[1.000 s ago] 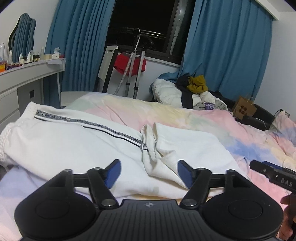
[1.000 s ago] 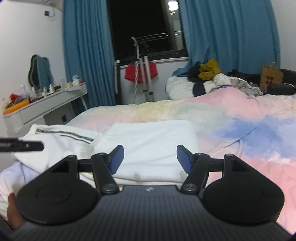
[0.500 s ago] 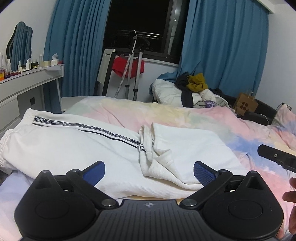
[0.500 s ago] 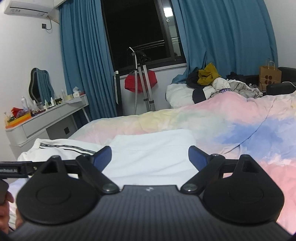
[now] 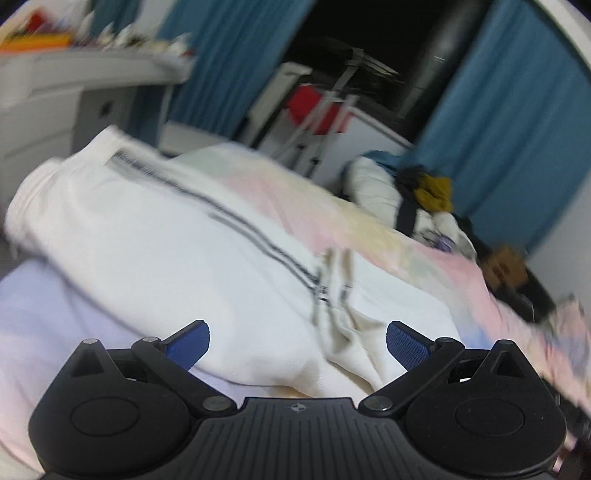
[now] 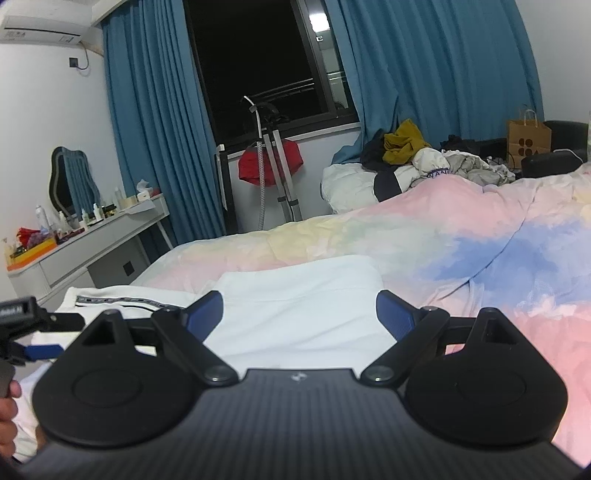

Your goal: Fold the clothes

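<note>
Your left tongs (image 5: 297, 341) stand wide with nothing between the blue pads; the white trousers (image 5: 166, 251) lie just beyond the tips, and this view is smeared and tilted. Your right tongs (image 6: 300, 314) are just as wide and hold nothing; they sit over the folded white part of the same garment (image 6: 295, 295).

The trousers lie along the near edge of the bed (image 6: 406, 236). A dark striped band (image 5: 236, 225) runs down the leg to a bunched, creased spot near the middle of the left wrist view. In the right wrist view the band (image 6: 122, 301) shows at the left, beside the smooth folded panel.

The bed wears a pastel duvet (image 6: 517, 258) in pink, yellow and blue patches, rumpled but mostly flat. At its far end sits a heap of clothes (image 6: 402, 144) with a mustard piece on top, resting on a white pillow (image 6: 347, 184).

Behind, blue curtains (image 6: 155, 122) frame a dark window (image 6: 258, 59). A garment steamer (image 6: 273, 173) with something red hung on it stands under the sill. To the left a white counter (image 6: 92, 236) carries bottles, a tissue box and a mirror (image 6: 70, 177). An air conditioner (image 6: 40, 29) sits high on the wall, and a brown paper bag (image 6: 528, 136) stands at the far right.
</note>
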